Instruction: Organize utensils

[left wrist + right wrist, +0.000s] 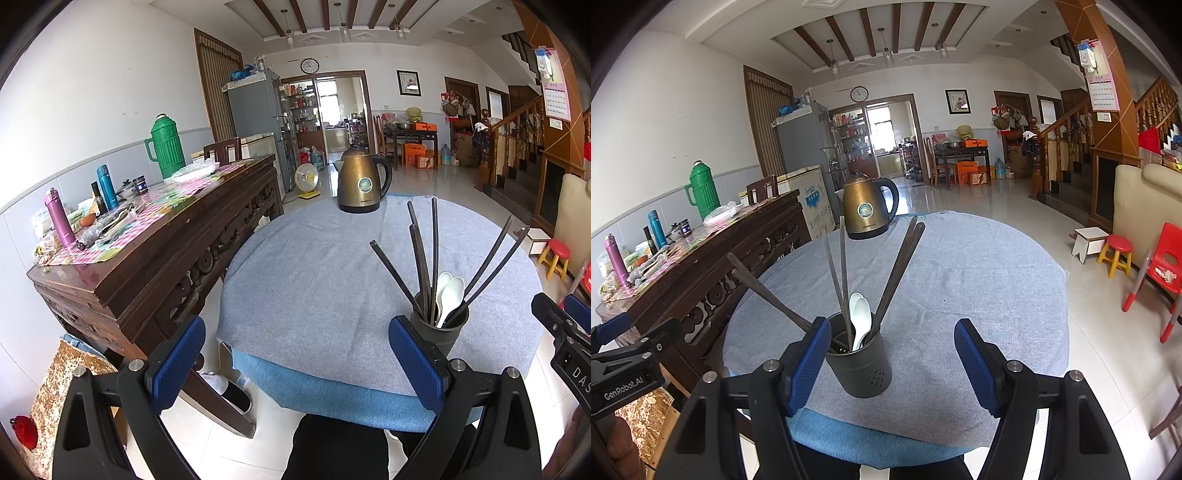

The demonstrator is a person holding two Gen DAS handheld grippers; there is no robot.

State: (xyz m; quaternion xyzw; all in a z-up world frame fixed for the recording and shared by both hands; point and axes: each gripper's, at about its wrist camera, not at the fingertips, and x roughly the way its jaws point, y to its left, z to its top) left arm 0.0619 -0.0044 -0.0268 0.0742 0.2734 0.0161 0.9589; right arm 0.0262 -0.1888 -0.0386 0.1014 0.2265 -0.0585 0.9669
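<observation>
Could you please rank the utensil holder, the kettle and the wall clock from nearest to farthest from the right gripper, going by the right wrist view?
From the right gripper:
1. Utensil holder, just ahead, beside its left finger.
2. Kettle, at the table's far edge.
3. Wall clock, on the far wall.

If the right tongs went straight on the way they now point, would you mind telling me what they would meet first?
Most likely the grey tablecloth, just right of the utensil holder. The right tongs stand open and tilt downward; the holder sits beside the left finger, off the centre line, though depth is hard to judge.
</observation>
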